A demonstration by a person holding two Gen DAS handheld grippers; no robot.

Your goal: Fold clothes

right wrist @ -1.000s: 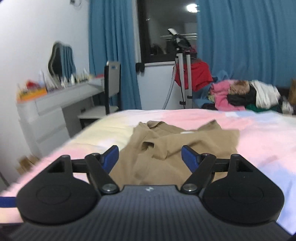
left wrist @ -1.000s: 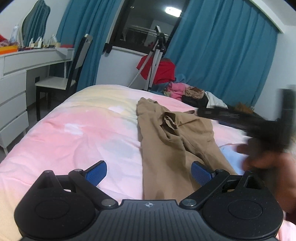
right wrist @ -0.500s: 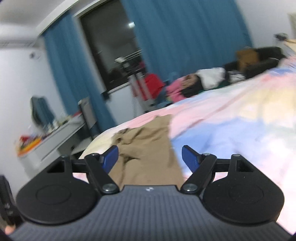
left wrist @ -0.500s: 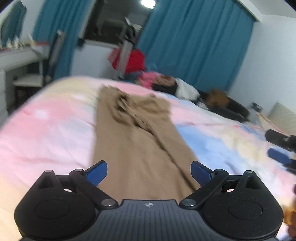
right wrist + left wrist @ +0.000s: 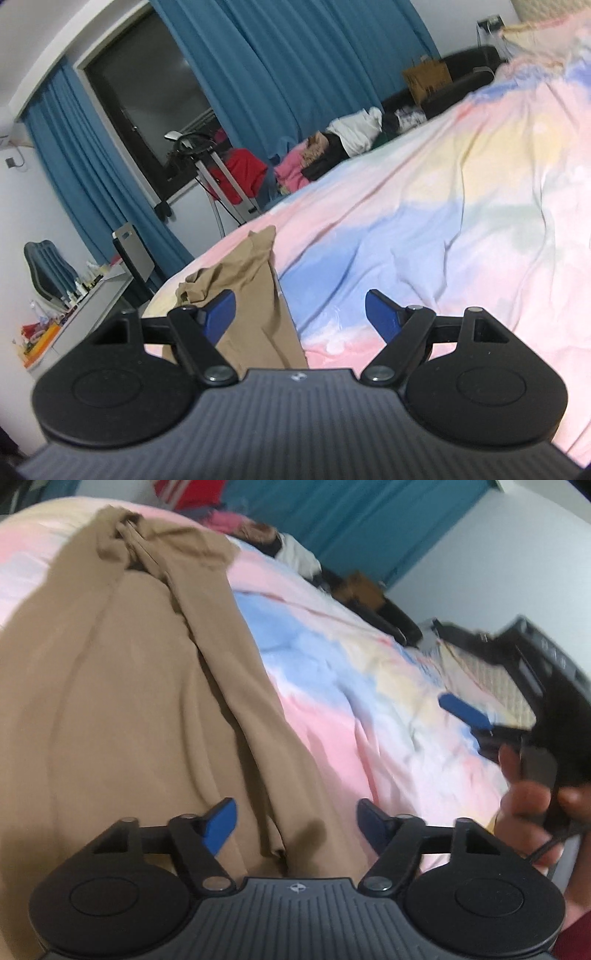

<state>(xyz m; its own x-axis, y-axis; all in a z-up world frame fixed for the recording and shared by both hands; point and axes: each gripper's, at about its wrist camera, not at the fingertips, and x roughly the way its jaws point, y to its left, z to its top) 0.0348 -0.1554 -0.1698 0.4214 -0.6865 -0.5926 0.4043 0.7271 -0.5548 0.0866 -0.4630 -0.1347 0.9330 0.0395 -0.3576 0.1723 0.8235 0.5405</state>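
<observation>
Since the earlier frames both grippers have swung rightward and lower: the left gripper point(image 5: 295, 821) now sits low over the near end of the garment, and the right gripper point(image 5: 300, 314) has shifted off it, toward the bare bedspread. Item: one tan garment point(image 5: 129, 686), soft thin fabric, laid lengthwise on the bed; it also shows in the right wrist view point(image 5: 255, 295). Far end bunched and crumpled into a knot of folds; one long ridge runs down its right side; near end broad and mostly flat, with a darker shadowed patch between the left gripper's fingers. Its right edge lies on the bedspread point(image 5: 332, 686), one sheet in pink, blue and pale yellow patches, lightly wrinkled. Left gripper: two blue-tipped fingers point(image 5: 221, 821) spread wide apart, nothing held, the garment's edge lying below the gap. Right gripper: two blue-tipped fingers point(image 5: 221, 314) likewise wide apart, empty; its left finger overlaps the garment's edge in view, its right one stands over bedspread. In the left wrist view, the right gripper point(image 5: 465, 709) appears blurred at the right, held by one hand point(image 5: 524, 801). Background: blue curtains point(image 5: 295, 74), one dark window point(image 5: 147, 99), one heap of mixed clothes point(image 5: 332, 147), one white dresser point(image 5: 85, 306) with small bottles, too small to count.
</observation>
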